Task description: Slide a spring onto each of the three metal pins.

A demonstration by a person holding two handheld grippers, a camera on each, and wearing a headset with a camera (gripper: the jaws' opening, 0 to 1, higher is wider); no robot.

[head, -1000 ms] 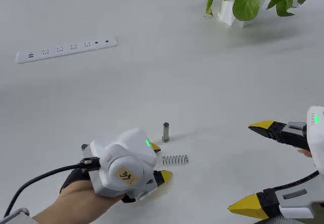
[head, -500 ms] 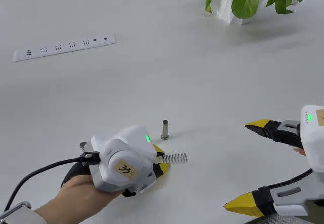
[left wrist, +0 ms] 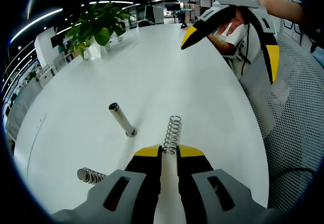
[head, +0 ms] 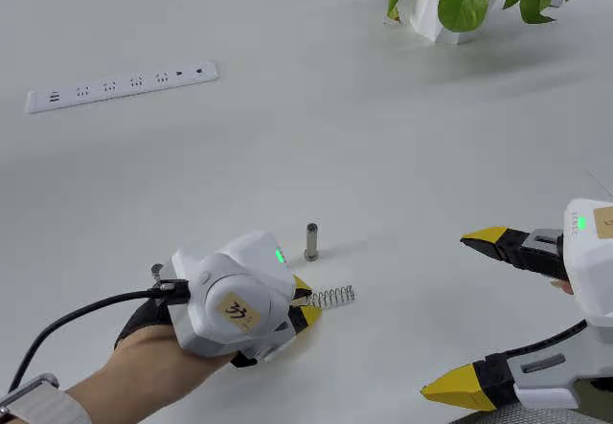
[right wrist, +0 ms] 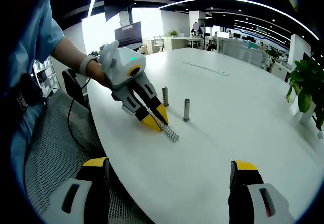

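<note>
The left gripper (left wrist: 169,151), jaws nearly together, pinches the near end of a spring (left wrist: 172,132) that juts ahead, with a pin (left wrist: 121,119) standing ahead-left. The right gripper (right wrist: 170,166) is spread wide, empty.

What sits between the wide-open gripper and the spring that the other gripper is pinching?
Nothing: in the head view, a bare stretch of white table separates the right gripper from the spring held by the left gripper.

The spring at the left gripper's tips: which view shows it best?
The left gripper view: the spring runs straight ahead from the left gripper's tips, its coils clear. The head view shows it small, with one end at the gripper's tips. The right gripper view shows it far and tiny.
</note>
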